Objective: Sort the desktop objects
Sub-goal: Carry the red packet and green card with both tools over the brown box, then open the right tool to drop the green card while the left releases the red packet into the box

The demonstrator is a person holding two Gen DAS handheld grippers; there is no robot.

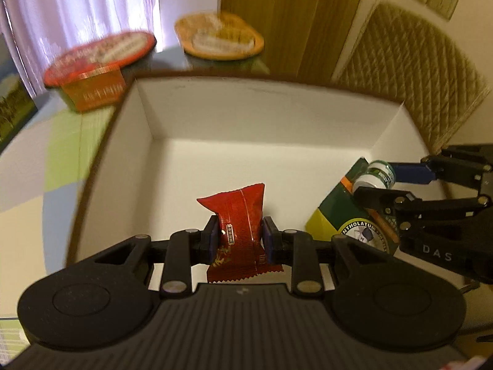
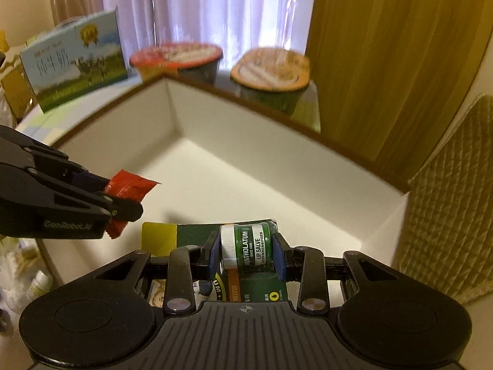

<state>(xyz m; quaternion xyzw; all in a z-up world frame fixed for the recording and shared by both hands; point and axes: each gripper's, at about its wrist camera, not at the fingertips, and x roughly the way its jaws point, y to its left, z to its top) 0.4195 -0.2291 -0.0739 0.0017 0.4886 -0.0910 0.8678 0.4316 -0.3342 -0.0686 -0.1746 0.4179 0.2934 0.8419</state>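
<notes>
White box (image 1: 148, 114), bare inside

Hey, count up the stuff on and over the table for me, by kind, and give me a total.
Instant noodle bowls: 2, red-lidded and orange-lidded
Milk carton: 1
White box: 1
Red snack packet, in the left gripper: 1
Lip salve jar on its card, in the right gripper: 1
Total: 6

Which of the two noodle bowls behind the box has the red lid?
The left bowl, nearest the milk carton; its lid is red. The right bowl, by the wooden door, has an orange-rimmed lid.
</notes>
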